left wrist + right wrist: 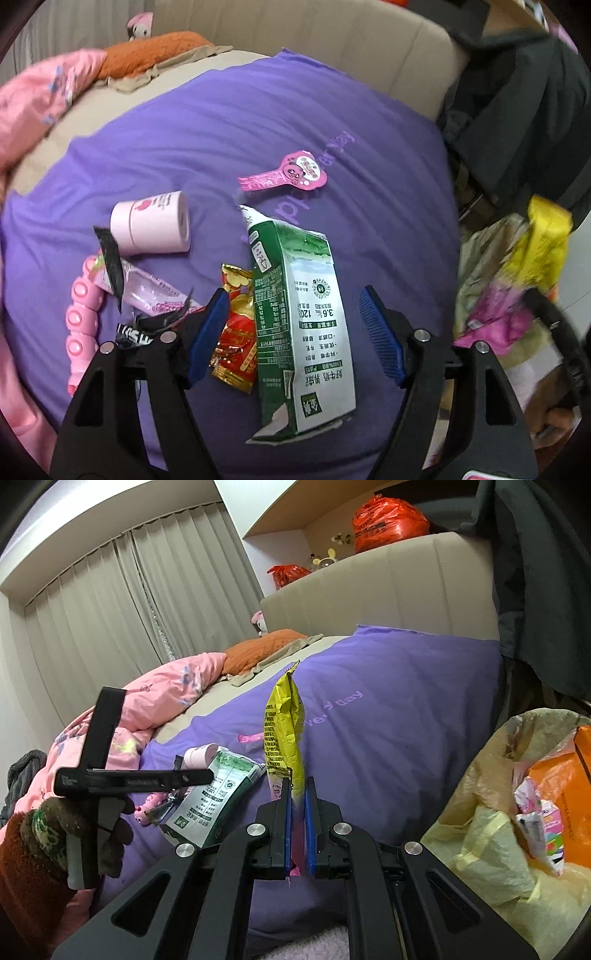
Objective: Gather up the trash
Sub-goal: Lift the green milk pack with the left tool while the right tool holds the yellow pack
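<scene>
Trash scattered on a purple bed cover

The left hand-held gripper (291, 314) gapes wide over a flattened green-and-white carton (299, 314); the right hand-held gripper (298, 801) pinches a crinkled yellow wrapper (284, 731) upright, beside a translucent bag (491, 834).

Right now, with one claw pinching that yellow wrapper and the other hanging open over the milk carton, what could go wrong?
1. The right gripper pinches only the bottom end of the yellow wrapper; it could slip out before reaching the trash bag.
2. The left gripper has its jaws open around the milk carton, with the red and gold wrapper beside one jaw, so it might be caught too.
3. The carton's torn top may drip on the purple cover.
</scene>
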A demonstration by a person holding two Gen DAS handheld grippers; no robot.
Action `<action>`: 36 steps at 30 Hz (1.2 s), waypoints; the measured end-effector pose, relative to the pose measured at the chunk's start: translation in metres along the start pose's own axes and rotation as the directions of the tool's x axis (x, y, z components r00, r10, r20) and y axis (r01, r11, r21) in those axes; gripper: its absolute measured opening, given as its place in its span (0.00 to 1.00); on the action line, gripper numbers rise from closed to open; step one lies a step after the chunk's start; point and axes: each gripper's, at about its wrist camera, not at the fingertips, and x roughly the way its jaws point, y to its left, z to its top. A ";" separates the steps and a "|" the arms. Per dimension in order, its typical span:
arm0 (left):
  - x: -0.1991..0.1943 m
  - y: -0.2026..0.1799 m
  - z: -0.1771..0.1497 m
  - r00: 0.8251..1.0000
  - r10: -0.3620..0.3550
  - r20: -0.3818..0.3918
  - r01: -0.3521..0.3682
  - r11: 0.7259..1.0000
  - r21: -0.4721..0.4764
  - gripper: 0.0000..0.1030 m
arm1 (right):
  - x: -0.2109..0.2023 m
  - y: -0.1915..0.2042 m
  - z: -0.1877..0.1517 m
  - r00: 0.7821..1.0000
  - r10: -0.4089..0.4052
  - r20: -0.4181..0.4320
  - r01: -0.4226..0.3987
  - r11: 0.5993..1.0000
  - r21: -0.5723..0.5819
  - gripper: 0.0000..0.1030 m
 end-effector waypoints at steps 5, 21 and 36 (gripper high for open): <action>0.027 -0.031 0.010 0.986 0.164 -0.016 -0.161 0.979 0.126 0.67 | -0.003 -0.010 0.008 1.000 -0.009 -0.014 0.009 1.000 -0.024 0.08; -0.021 -0.027 0.014 0.988 0.124 0.092 -0.130 0.989 0.067 0.54 | -0.011 0.009 0.016 0.999 -0.029 -0.013 0.028 0.993 -0.119 0.08; -0.101 -0.034 0.006 0.945 0.100 0.311 -0.116 0.993 0.035 0.11 | -0.050 0.035 0.025 0.996 -0.028 0.087 0.044 0.981 -0.187 0.08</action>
